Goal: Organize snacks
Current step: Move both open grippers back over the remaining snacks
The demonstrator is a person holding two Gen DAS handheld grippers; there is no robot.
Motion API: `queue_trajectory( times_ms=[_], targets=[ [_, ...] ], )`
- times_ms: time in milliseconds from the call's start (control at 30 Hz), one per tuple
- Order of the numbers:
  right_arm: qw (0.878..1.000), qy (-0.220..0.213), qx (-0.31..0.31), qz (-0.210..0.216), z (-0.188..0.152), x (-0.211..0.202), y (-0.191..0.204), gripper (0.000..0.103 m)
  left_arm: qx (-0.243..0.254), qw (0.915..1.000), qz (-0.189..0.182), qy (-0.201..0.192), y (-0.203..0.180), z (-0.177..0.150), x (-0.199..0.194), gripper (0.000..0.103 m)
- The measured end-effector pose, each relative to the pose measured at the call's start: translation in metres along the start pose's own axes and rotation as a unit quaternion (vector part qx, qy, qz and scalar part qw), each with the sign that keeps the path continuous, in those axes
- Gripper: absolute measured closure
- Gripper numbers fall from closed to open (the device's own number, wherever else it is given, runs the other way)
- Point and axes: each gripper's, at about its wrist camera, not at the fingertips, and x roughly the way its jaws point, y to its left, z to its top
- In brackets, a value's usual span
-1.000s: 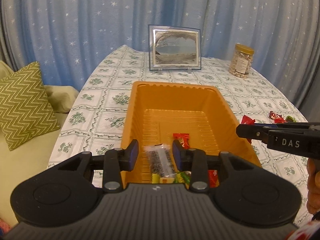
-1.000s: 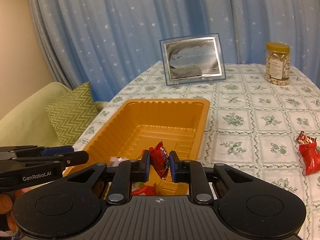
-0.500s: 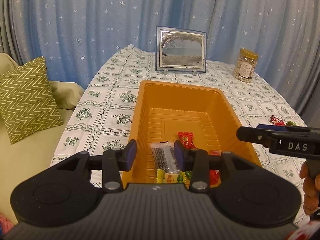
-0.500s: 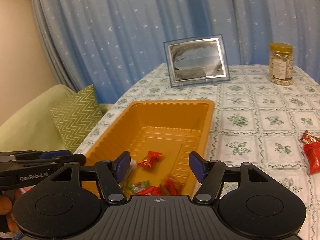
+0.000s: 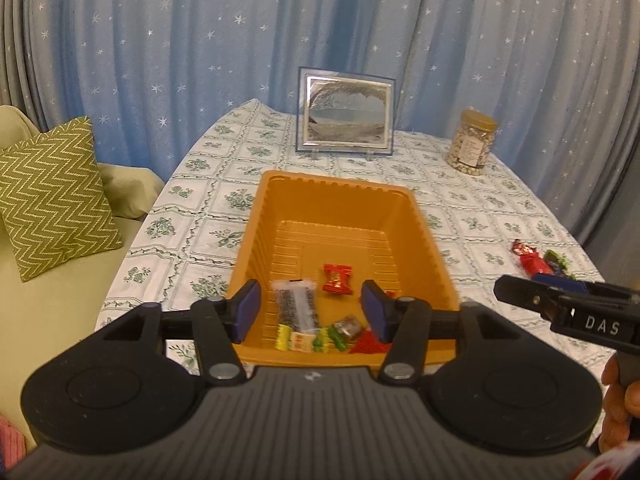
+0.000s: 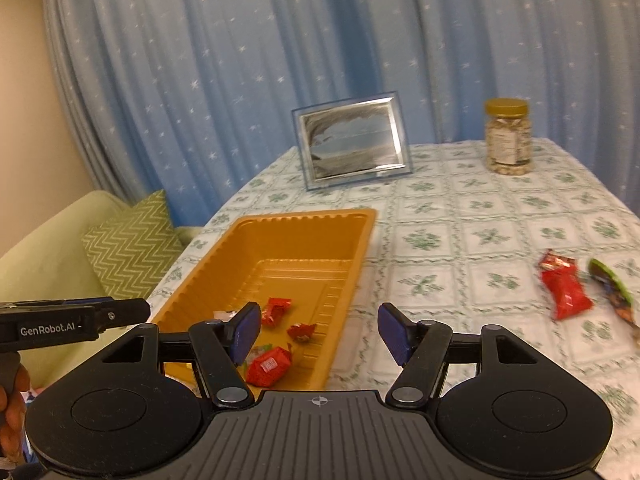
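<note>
An orange tray point(image 5: 336, 184) sits on the flowered tablecloth and holds several snacks. Among them are a clear packet of dark bits point(image 5: 295, 306), a red candy point(image 5: 338, 279) and yellow and green sweets point(image 5: 308, 338). My left gripper point(image 5: 311, 310) hovers over the tray's near end. Its jaws are opening and nothing is gripped. My right gripper point(image 6: 319, 332) stands open and empty over the tray's point(image 6: 304, 220) near right corner, above red candies point(image 6: 276, 311). A red packet point(image 6: 564, 290) and a green wrapper point(image 6: 612, 284) lie on the cloth to the right.
A framed picture point(image 5: 345, 114) and a jar of nuts point(image 5: 472, 142) stand at the table's far side. A sofa with a green zigzag cushion point(image 5: 48, 196) is to the left. A blue starred curtain hangs behind.
The right gripper opened and its red candy dropped into the tray. The left jaws spread wider, leaving the clear packet lying in the tray. Both grippers drew back and rose a little.
</note>
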Motion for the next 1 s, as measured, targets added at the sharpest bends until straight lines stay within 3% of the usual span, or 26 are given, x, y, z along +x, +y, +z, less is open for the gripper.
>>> queue_trajectory(
  times_ms=[567, 1000],
  targets=[
    [0.992, -0.021, 0.076, -0.095, -0.020, -0.108, -0.058, 0.038, 0.010, 0.9986, -0.052, -0.002, -0.073, -0.015, -0.043, 0.023],
    [0.971, -0.060, 0.137, -0.184, -0.006, -0.167, -0.138, 0.038, 0.041, 0.9946, -0.096, 0.002, -0.137, -0.009, -0.036, 0.010]
  ],
)
